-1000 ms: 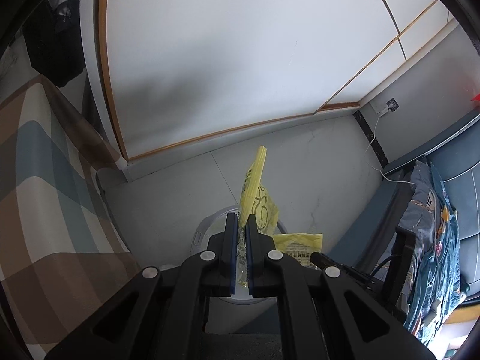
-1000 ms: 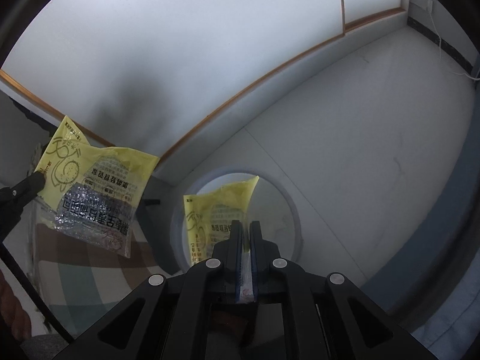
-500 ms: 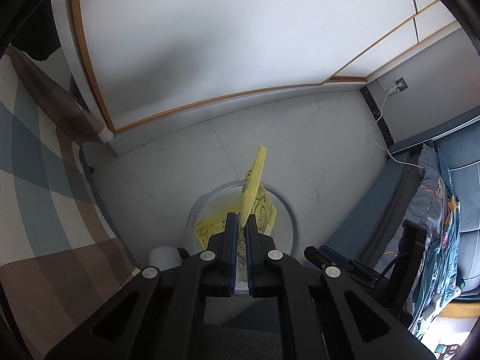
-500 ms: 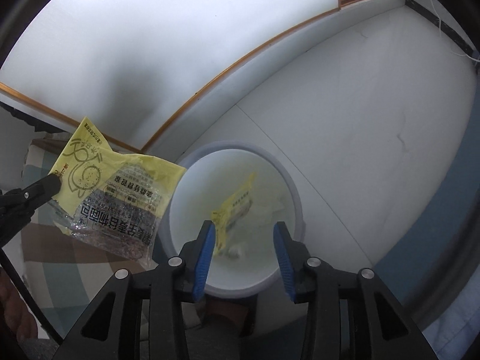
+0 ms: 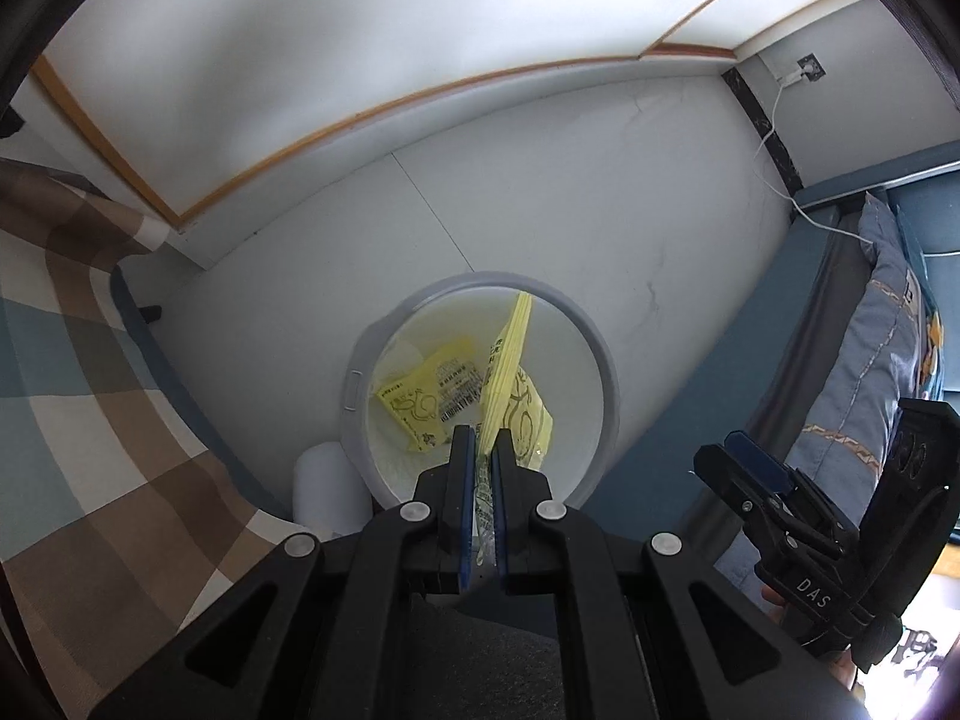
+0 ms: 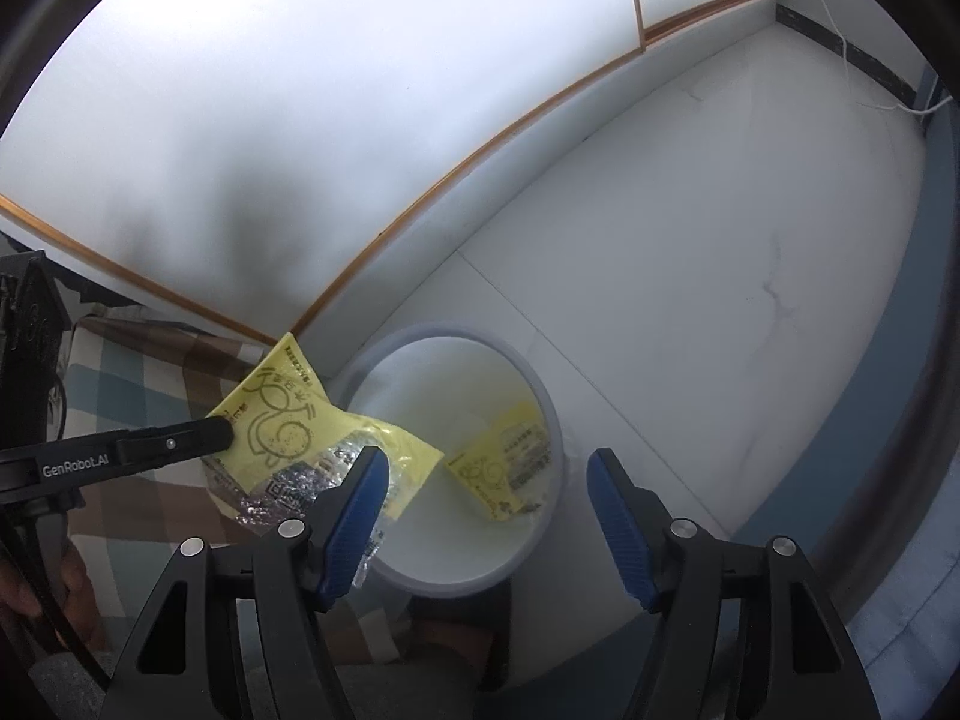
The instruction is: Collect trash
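Note:
A white round bin (image 5: 602,372) stands on the pale floor, and one yellow snack wrapper (image 5: 423,399) lies inside it. My left gripper (image 5: 478,438) hangs right above the bin, pinching a second yellow wrapper (image 5: 510,360) that I see edge-on. Its jaws are opening by a hair, with the pads still on the wrapper. In the right wrist view my right gripper (image 6: 486,459) is over the bin (image 6: 555,420). Its jaws are opening and nothing is between them. The dropped wrapper (image 6: 504,462) lies below. At the left, the left gripper (image 6: 216,432) holds its wrapper (image 6: 288,420).
A brown and blue checked cushion (image 5: 90,390) borders the bin on the left. Blue patterned bedding (image 5: 870,330) lies on the right. A white cable runs to a wall socket (image 5: 807,69). A small white object (image 5: 324,480) stands beside the bin. A hand (image 6: 24,588) shows at the lower left.
The right gripper opened and its yellow wrapper fell into the bin. The left gripper came down and tilted over the bin with its wrapper still pinched.

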Demonstrator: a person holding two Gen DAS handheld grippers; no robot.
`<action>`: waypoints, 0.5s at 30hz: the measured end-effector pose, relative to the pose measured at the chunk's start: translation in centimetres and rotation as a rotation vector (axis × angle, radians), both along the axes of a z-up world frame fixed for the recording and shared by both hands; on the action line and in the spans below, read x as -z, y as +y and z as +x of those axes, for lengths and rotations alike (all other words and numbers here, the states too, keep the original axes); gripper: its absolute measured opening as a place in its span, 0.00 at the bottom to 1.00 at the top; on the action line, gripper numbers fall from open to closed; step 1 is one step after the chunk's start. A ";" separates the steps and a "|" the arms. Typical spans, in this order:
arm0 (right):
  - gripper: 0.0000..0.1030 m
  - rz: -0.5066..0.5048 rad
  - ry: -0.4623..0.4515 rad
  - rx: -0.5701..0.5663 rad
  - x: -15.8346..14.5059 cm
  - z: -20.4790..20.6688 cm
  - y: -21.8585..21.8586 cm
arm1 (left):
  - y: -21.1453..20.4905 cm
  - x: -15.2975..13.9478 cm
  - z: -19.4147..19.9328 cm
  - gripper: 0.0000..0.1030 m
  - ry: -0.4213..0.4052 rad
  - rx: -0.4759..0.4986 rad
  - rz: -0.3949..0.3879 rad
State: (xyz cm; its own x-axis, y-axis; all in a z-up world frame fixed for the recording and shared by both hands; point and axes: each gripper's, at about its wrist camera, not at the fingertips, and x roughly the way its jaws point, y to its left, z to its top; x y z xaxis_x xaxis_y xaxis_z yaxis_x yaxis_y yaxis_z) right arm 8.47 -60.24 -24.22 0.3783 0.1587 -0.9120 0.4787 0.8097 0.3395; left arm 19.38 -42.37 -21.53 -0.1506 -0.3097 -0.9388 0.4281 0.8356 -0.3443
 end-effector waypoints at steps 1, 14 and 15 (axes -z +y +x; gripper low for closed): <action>0.67 0.005 -0.001 0.003 0.0 -0.1 -0.1 | -0.2 0.7 0.1 0.07 0.042 0.016 0.007; 0.67 -0.034 -0.020 0.031 0.3 -1.2 -1.5 | 0.3 1.5 0.0 0.68 0.065 -0.013 0.042; 0.68 -0.031 -0.018 0.031 0.3 -1.3 -1.5 | 0.5 1.2 0.0 0.68 0.047 -0.016 0.041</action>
